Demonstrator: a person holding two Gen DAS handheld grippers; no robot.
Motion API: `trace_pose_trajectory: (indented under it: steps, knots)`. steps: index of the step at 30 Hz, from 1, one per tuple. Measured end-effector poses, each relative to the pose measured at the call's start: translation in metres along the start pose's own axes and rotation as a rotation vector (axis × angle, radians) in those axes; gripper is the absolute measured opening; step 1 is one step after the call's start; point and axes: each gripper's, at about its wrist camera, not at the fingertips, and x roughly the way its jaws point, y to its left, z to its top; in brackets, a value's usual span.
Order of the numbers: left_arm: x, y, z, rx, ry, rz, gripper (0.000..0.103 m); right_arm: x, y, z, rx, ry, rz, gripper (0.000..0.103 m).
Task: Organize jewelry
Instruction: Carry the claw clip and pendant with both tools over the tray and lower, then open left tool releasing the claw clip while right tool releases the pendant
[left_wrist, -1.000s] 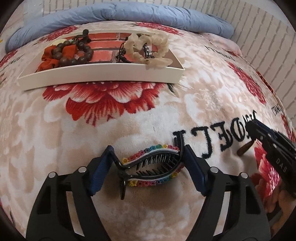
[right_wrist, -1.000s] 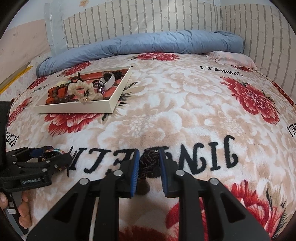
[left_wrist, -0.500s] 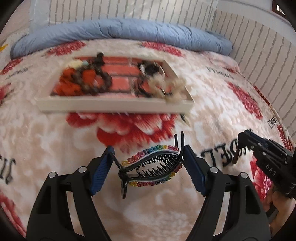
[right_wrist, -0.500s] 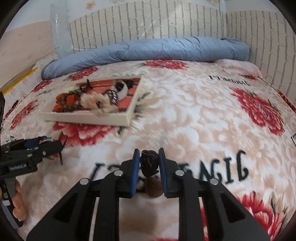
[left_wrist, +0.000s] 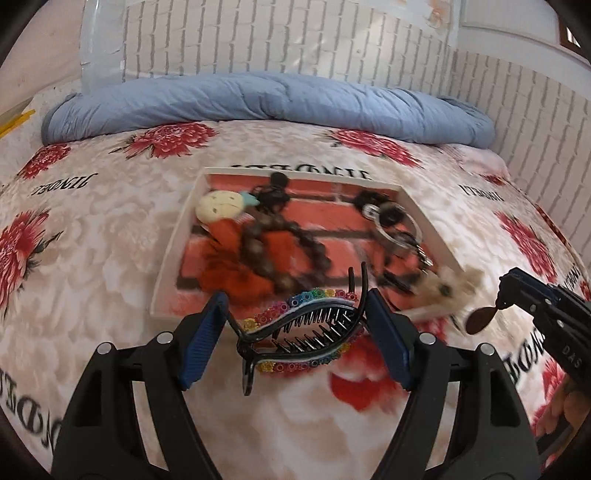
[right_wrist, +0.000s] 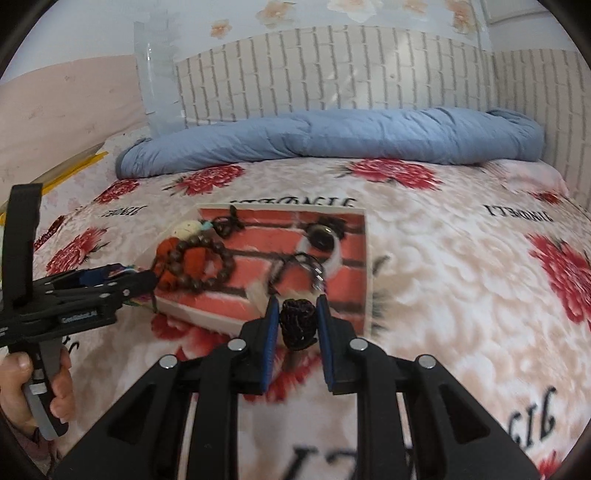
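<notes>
We see the left hand-held gripper (left_wrist: 295, 325) pinching a black hair clip (left_wrist: 301, 326) with rainbow beads; the clip lies crosswise between the two blue pads and is lifted above the bed (left_wrist: 92, 229), just at the near edge of the white tray (left_wrist: 173, 251). The right hand-held gripper (right_wrist: 294, 321) is pressed on a dark braided piece (right_wrist: 297, 323) — it sits upright between the pads, and a brown pendant (left_wrist: 479, 320) hangs under it in the left wrist view. This gripper is over the near right part of the tray.

In the tray we find a wooden bead bracelet (right_wrist: 199, 264) lying on an orange scrunchie (left_wrist: 236, 266), a pale round plush piece (left_wrist: 218, 207) at the far left corner, and a metal ring with dark parts (left_wrist: 391, 229) on the right side. A cream scrunchie (left_wrist: 448, 286) rests on the near right rim — it is blurred. The tray stands on the floral blanket of the bed, and a blue duvet (right_wrist: 332, 138) is rolled along the brick-pattern wall (right_wrist: 332, 74).
</notes>
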Motion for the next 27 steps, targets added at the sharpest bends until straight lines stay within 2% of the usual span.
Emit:
trace_pose_trajectory:
  steps: [8,14,20,27]
  knots:
    - [0.043,0.032,0.029,-0.042,0.005,-0.014,0.074,0.062,0.007,0.025,0.03,0.006,0.02,0.021]
    - [0.072,0.043,0.036,-0.056,0.025,-0.016,0.074,0.102,-0.001,0.037,0.075,0.024,0.032,0.021]
    - [0.086,0.048,0.044,-0.049,0.015,-0.01,0.074,0.13,-0.014,0.04,0.088,0.039,0.01,0.021]
    - [0.103,0.054,0.05,-0.047,0.031,-0.01,0.075,0.143,-0.024,0.041,0.093,0.041,-0.025,0.021]
